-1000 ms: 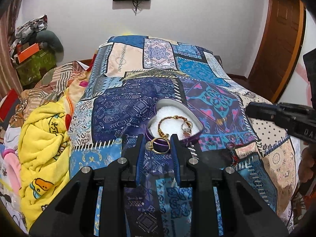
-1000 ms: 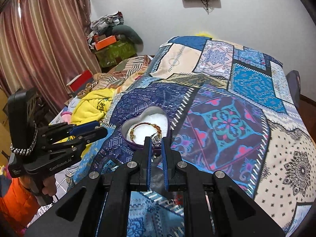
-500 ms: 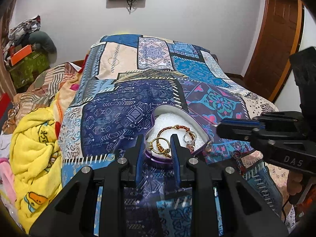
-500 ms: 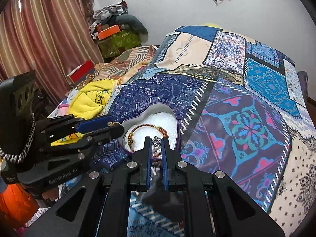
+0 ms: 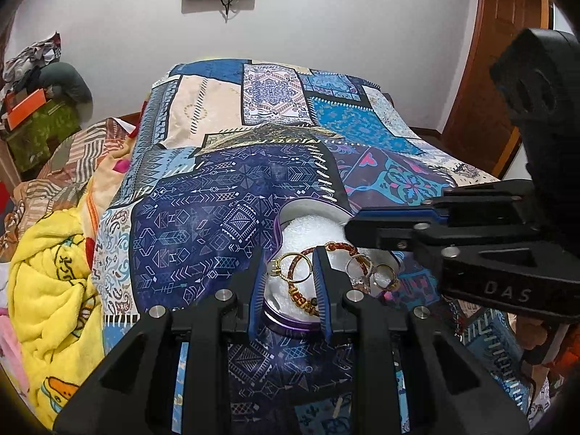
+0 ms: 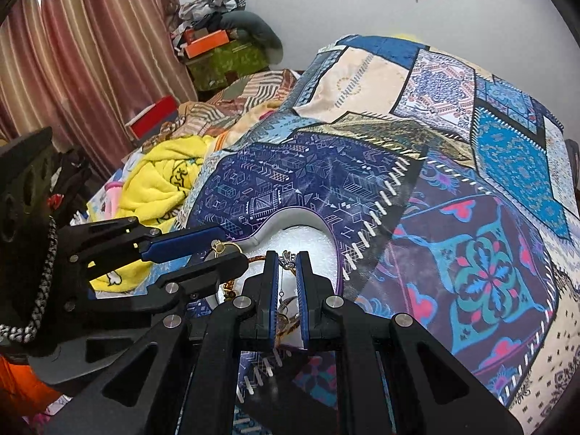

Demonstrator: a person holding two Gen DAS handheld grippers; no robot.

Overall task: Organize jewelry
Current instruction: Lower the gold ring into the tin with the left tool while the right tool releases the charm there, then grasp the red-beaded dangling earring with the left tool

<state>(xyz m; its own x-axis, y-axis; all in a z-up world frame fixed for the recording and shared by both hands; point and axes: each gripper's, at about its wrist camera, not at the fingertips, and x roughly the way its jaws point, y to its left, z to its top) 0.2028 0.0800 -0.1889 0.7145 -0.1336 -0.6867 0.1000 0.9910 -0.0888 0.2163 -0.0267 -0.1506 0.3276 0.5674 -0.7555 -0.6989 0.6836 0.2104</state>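
A purple heart-shaped box (image 5: 290,323) with white foam lining sits on the patchwork bedspread; it also shows in the right wrist view (image 6: 290,217). A red-gold braided bracelet (image 5: 301,295) lies in it. My left gripper (image 5: 289,264) is shut on a gold ring (image 5: 290,267) and holds it over the box. My right gripper (image 6: 288,259) is shut on a silver ornament with a thin chain (image 6: 287,258), also over the box. Silver and gold rings (image 5: 373,275) hang beside the right gripper's fingers (image 5: 384,224).
The patchwork bedspread (image 5: 217,203) covers the bed. A yellow blanket (image 5: 47,275) and striped bedding lie to the left. A green box with clutter (image 6: 224,58) stands by the curtain. A wooden door (image 5: 500,65) is at the far right.
Both grippers have moved forward over the heart box. The left carried the gold ring from before the box's rim to above the foam. The right gripper came in close beside it.
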